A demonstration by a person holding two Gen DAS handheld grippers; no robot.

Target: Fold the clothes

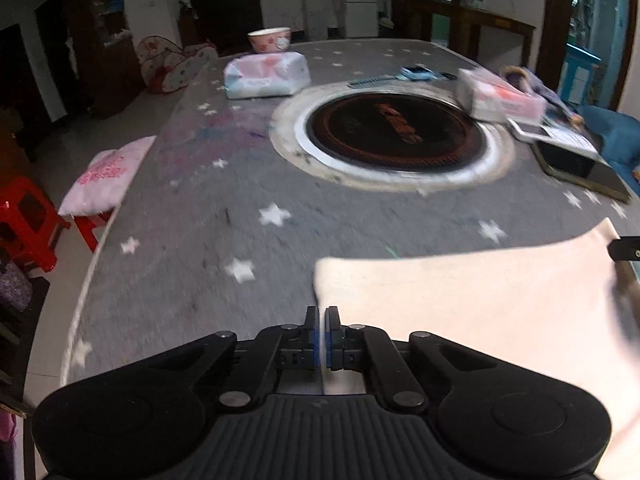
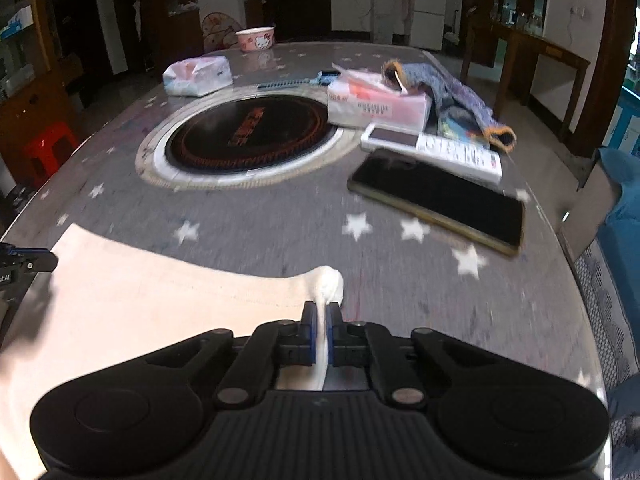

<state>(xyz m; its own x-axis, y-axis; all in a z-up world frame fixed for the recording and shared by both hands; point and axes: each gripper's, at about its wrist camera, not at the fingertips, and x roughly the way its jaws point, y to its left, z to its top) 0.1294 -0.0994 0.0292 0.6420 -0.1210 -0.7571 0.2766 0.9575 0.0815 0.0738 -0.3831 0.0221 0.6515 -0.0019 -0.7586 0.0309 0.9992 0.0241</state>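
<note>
A pale cream garment (image 1: 480, 304) is held stretched between both grippers above the near part of the grey star-patterned table (image 1: 240, 184). My left gripper (image 1: 322, 316) is shut on the garment's left corner. My right gripper (image 2: 321, 312) is shut on the garment's right corner, which bunches up just past the fingertips; the cloth (image 2: 152, 304) spreads to its left. The tip of the right gripper (image 1: 626, 249) shows at the right edge of the left wrist view, and the left gripper (image 2: 24, 266) shows at the left edge of the right wrist view.
A round black hotplate (image 1: 394, 130) sits in the table's middle. A phone (image 2: 440, 200), a remote (image 2: 432, 150), tissue boxes (image 2: 376, 104), a tissue pack (image 1: 266, 76), a pink bowl (image 1: 270, 39) and a blue knit cloth (image 2: 452, 92) lie beyond. Red stools (image 1: 28, 220) stand left.
</note>
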